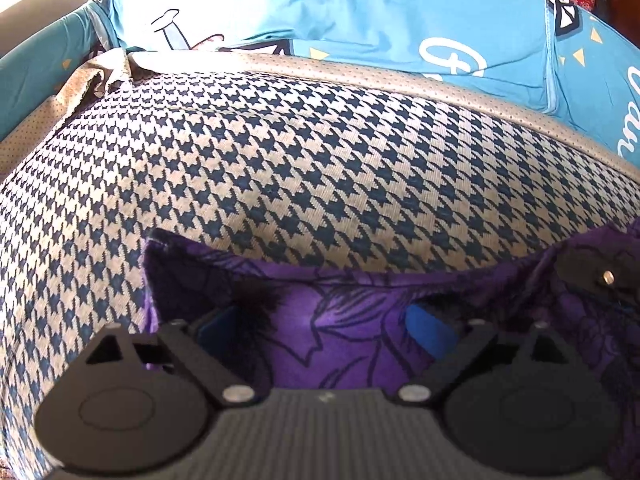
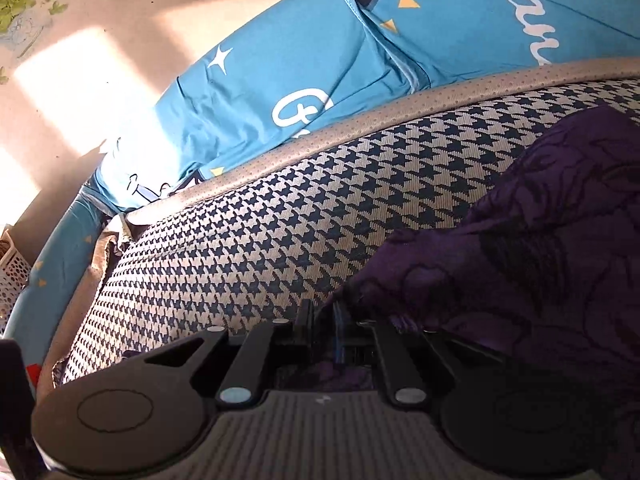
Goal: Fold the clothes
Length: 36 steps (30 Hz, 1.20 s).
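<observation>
A purple garment with a dark flower print (image 1: 332, 316) lies on a houndstooth blanket (image 1: 280, 176). In the left wrist view my left gripper (image 1: 324, 328) is open, its blue pads (image 1: 430, 334) wide apart, with the purple cloth lying between and over the fingers. The other gripper's finger (image 1: 588, 276) shows at the right, on the same cloth. In the right wrist view my right gripper (image 2: 322, 320) is shut on an edge of the purple garment (image 2: 540, 240), which bunches up to the right.
The houndstooth blanket (image 2: 260, 232) has a beige dotted border (image 2: 360, 128). Behind it lies blue bedding with white lettering (image 1: 400, 20), also in the right wrist view (image 2: 320, 60). A sunlit wall (image 2: 100, 60) and a white perforated basket (image 2: 12, 272) are at the left.
</observation>
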Available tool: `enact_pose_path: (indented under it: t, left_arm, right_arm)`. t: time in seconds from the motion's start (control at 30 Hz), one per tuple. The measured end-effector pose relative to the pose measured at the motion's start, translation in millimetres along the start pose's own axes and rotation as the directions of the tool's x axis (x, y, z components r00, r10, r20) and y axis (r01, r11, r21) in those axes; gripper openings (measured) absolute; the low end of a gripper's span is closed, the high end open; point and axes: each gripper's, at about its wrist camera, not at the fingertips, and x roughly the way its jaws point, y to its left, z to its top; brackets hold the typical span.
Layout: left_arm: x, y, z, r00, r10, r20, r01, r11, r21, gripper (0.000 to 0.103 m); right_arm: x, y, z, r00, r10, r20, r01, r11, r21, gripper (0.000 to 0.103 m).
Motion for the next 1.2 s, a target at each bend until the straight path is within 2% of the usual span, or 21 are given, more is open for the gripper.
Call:
enact_pose_path:
  t: [0.17, 0.27, 0.37, 0.53, 0.8, 1.03, 1.2]
  left_arm:
    - [-12.3, -8.7, 0.6, 0.999, -0.018, 0.037, 0.018, 1.0, 0.018, 0.094]
    - [-13.0, -19.9, -3.8, 0.999, -0.041, 0.029, 0.04, 0.998, 0.045, 0.094]
    - [-5.4, -28.7, -8.6, 0.998, -0.058, 0.009, 0.057, 0.996, 0.068, 0.094]
    - [4.0, -39.1, -12.8, 1.0, -0.021, 0.023, 0.018, 0.993, 0.114, 0.098]
    - [5.5, -39.7, -11.9, 1.0, -0.01, 0.026, 0.007, 0.994, 0.11, 0.101]
    - [6.6, -40.8, -12.5, 1.0, -0.003, 0.03, 0.0, 0.994, 0.108, 0.102]
    - [6.1, -41.0, -11.6, 1.0, -0.002, 0.03, -0.001, 0.994, 0.108, 0.102]
  right_arm:
    - [-20.0, -7.3, -7.0, 0.999, 0.039, -0.021, -0.039, 0.999, 0.036, 0.011]
    - [-24.9, -8.5, -13.6, 0.997, 0.062, -0.05, -0.059, 0.997, 0.046, 0.012]
    - [-21.6, -9.6, -20.5, 0.996, 0.039, -0.082, -0.035, 0.998, 0.052, 0.012]
    - [-12.4, -10.1, -28.7, 0.995, -0.009, -0.104, 0.012, 1.0, 0.029, 0.012]
    - [-38.9, -8.2, -35.8, 0.998, 0.003, -0.069, 0.0, 0.998, 0.056, 0.013]
    - [-52.2, -12.3, -53.5, 0.996, -0.063, -0.058, 0.067, 0.996, 0.061, 0.009]
    - [-72.7, -5.6, -64.6, 0.999, -0.033, -0.026, 0.035, 0.995, 0.091, 0.012]
